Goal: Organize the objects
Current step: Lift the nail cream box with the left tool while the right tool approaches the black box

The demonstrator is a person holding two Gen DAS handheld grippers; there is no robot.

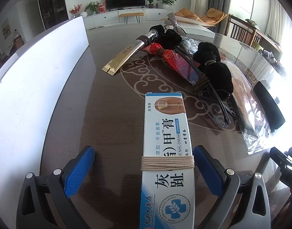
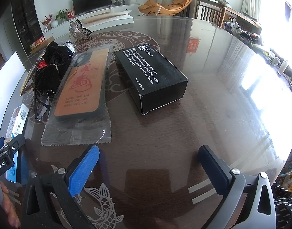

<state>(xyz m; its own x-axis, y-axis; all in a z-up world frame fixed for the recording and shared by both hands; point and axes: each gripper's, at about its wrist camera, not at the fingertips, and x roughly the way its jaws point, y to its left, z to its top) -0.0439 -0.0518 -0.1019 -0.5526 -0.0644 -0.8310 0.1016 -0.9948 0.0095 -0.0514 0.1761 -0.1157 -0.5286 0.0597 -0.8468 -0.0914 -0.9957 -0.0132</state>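
Left gripper (image 1: pixel 144 168) jaws wide apart; nail cream box (image 1: pixel 166 152), string-wrapped, lies between them at lower centre on the table (image 1: pixel 111 103), pads clear of it. Right gripper (image 2: pixel 148 168) open, empty. Black box (image 2: pixel 151 78) centre frame, phone case (image 2: pixel 83 87) to its left.

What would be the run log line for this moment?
left tool: open, around nail cream box | right tool: open, empty | black box: untouched

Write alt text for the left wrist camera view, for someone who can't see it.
A blue-and-white nail cream box, wrapped with beige string, lies on a dark table between the wide-open blue pads of the left claw, touching neither. Beyond it lie a gold tube and black pouches.
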